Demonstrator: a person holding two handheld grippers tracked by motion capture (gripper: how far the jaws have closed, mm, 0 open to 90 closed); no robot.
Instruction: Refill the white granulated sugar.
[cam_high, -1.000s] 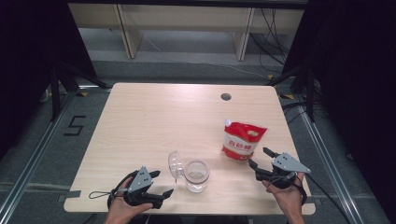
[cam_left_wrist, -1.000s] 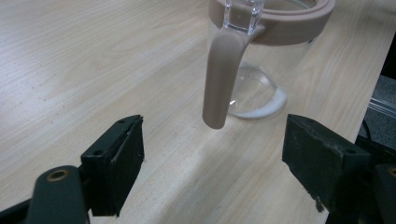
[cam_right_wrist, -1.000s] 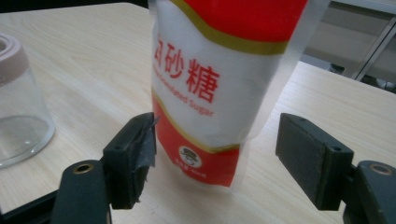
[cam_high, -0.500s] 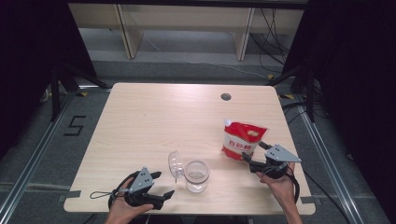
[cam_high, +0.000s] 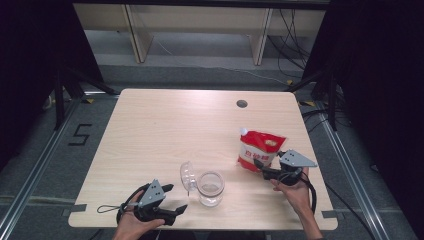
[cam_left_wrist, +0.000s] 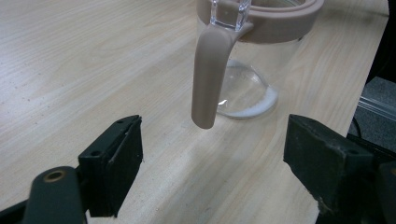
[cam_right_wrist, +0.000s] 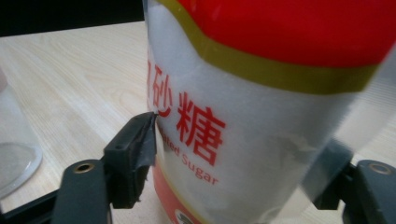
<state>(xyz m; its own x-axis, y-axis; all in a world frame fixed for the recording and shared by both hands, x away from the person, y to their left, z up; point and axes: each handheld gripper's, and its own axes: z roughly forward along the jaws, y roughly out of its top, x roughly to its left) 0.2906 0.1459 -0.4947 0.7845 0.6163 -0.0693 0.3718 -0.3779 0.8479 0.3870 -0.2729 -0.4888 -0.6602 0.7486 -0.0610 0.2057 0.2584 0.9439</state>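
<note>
Right claw (cam_right_wrist: 233, 158) straddles the sugar bag (cam_right_wrist: 261, 116) low down, jaws just narrowing but not yet clamped — positioned for lifting. Left claw (cam_left_wrist: 215, 158) idles released before the glass jar (cam_left_wrist: 252, 70).

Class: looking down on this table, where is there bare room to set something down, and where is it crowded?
Free: the far half behind the sugar bag and around the cable hole, and the left side. Crowded: the near edge, around the glass jar.
</note>
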